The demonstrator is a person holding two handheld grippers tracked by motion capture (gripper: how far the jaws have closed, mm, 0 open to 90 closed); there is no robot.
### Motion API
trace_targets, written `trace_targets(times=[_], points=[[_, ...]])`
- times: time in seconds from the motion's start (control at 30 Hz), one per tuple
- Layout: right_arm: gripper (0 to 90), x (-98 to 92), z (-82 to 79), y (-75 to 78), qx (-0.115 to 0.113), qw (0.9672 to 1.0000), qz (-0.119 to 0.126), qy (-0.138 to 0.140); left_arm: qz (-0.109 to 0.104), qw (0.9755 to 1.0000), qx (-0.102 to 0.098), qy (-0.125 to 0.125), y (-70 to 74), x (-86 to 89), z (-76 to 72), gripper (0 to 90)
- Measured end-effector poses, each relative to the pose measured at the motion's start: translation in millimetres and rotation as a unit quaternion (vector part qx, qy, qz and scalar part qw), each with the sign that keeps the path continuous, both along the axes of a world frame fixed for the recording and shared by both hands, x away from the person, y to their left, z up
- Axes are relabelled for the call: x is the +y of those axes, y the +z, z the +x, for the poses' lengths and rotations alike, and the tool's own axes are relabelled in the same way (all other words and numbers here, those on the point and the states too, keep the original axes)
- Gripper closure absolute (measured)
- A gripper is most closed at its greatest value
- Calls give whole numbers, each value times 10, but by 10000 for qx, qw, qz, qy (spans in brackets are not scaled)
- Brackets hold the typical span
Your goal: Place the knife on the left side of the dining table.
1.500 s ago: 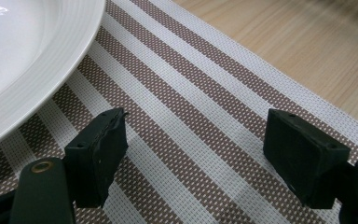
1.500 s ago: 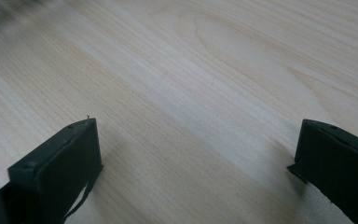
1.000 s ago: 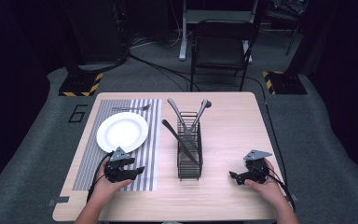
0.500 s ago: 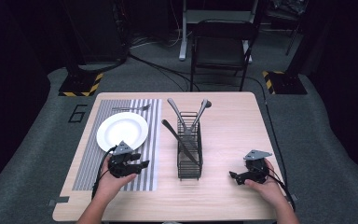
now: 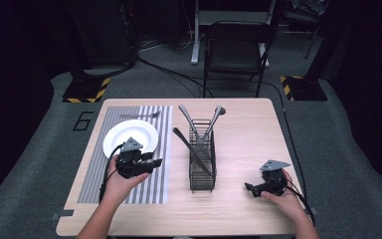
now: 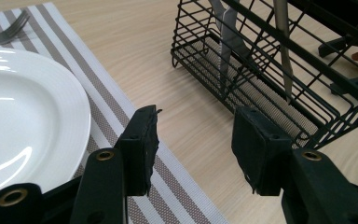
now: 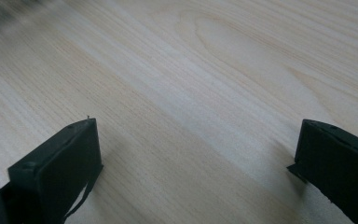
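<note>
A pale wooden table [image 5: 243,124] is seen across the middle of the high view, with a striped placemat [image 5: 165,144] laid on its left half. A white plate [image 5: 129,134] is set on the placemat, and a fork [image 5: 140,116] is laid just beyond it, toward the upper left. A black wire cutlery rack [image 5: 202,164] is stood at the table's centre, with a knife [image 5: 191,152] and other cutlery leaning out of it.

The left gripper [image 5: 146,164] is held above the placemat, lower left of centre, between the plate and the rack. Its jaws have just been closing and are seen about half parted in the left gripper view, with nothing between them. The right gripper [image 5: 251,188] is rested low on bare wood at the lower right, its jaws spread wide and empty.

The rack is taken to be the thing reached for: in the left gripper view it [image 6: 279,70] is seen at the upper right, beyond the jaws and apart from them, while the plate [image 6: 23,116] is seen at the left.

The reach would be best made by keeping the jaws level with a handle above the rack's rim. A handle should be approached squarely, so that the wire is not caught and the rack is not tipped.
</note>
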State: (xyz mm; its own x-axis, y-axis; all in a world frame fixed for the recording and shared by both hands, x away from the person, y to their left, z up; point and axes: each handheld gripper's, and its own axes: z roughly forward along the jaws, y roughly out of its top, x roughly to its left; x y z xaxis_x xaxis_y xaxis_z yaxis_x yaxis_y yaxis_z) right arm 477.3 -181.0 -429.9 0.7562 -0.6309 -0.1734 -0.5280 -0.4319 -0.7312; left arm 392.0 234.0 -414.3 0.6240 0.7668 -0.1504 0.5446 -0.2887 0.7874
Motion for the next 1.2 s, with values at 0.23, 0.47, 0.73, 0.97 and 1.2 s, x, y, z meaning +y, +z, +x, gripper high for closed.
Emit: trace_targets(times=[0.23, 0.47, 0.73, 0.97, 1.2], points=[[0, 0, 0, 0, 1, 10000, 0, -2, -18, 10000, -5, -31, 169, -70, 36, 516], [0, -2, 1, 0, 16, 10000, 14, 21, -104, 9999, -21, 2, 304, -184, 97, 537], [0, -2, 1, 0, 18, 10000, 17, 26, -176, 9998, -73, 58, 464, -275, 155, 535], [0, -2, 1, 0, 14, 10000, 15, 16, -347, 9993, -116, 27, 613, -354, 233, 526], [0, 0, 0, 0, 1, 10000, -2, 0, -417, 9991, -109, 45, 697, -412, 283, 528]])
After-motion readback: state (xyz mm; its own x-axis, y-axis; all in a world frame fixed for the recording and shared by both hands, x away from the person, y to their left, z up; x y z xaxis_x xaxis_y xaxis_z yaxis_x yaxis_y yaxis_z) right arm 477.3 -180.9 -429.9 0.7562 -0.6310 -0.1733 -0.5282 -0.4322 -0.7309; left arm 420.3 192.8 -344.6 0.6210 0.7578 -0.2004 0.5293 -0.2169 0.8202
